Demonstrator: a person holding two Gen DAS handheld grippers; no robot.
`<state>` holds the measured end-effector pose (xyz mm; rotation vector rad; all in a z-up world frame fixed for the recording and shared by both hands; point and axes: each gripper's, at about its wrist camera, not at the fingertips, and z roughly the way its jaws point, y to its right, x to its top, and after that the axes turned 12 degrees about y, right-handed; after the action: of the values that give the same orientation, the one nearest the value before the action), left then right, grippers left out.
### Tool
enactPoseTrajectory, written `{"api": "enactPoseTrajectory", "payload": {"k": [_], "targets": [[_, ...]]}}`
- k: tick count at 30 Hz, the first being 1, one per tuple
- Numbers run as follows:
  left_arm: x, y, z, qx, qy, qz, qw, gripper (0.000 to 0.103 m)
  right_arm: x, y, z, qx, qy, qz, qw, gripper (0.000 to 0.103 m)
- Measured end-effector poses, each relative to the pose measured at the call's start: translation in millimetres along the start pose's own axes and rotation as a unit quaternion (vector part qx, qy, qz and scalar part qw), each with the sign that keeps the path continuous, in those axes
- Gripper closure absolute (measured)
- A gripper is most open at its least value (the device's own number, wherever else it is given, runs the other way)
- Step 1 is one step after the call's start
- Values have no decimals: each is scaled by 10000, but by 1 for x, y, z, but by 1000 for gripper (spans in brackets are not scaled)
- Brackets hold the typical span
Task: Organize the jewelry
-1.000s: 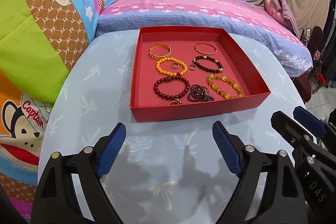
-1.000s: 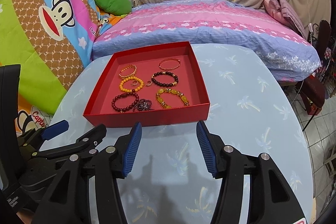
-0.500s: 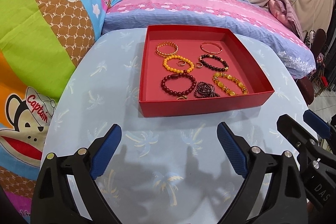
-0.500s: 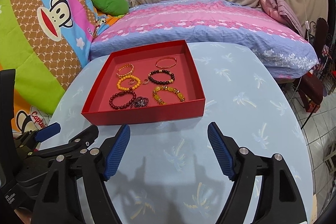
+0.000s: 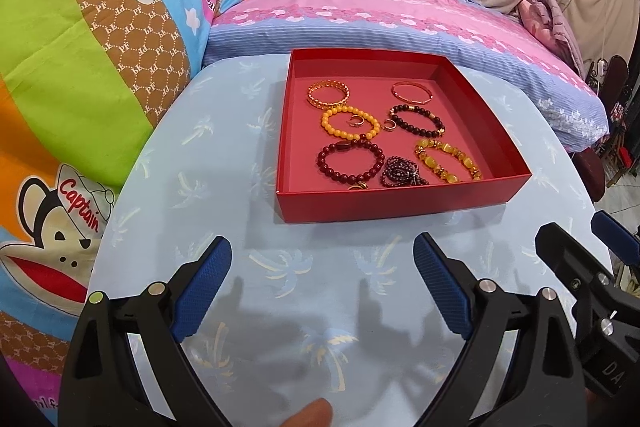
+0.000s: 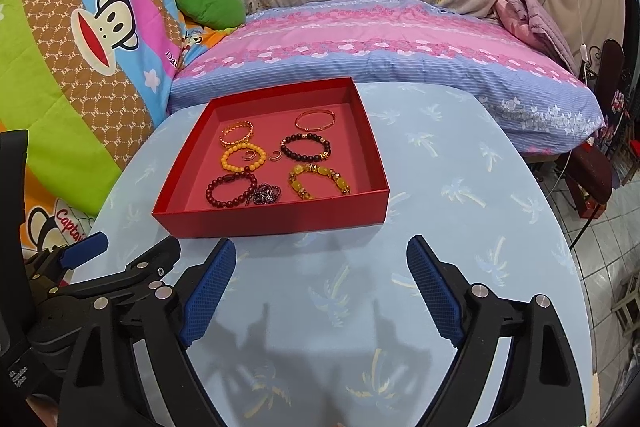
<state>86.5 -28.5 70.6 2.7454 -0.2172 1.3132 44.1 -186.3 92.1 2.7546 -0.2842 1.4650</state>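
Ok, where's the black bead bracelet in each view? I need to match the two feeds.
Left wrist: black bracelet sits right of centre in the red tray, below the thin bangle.
Right wrist: black bracelet sits centre-left in the picture, in the tray's right half.
Shared landmark: the thin bangle just behind it.

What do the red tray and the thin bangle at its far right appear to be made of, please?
The red tray looks like matte cardboard: thin straight walls, crisp folded corners, no gloss. The thin bangle appears to be polished rose-gold-coloured metal: a smooth rigid hoop with bright glints; whether it is solid or plated cannot be told.
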Motion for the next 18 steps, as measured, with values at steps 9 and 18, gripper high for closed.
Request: {"api": "enactPoseTrajectory", "payload": {"k": [9,18], "targets": [[-2,-3,2,78,-19,-63,9999,11,-4,1,6,-18,-160,-6,9999,17],[-3,-6,3,145,-13,-59,9999,10,-3,0,5,-83,-70,-59,9999,7]]}}
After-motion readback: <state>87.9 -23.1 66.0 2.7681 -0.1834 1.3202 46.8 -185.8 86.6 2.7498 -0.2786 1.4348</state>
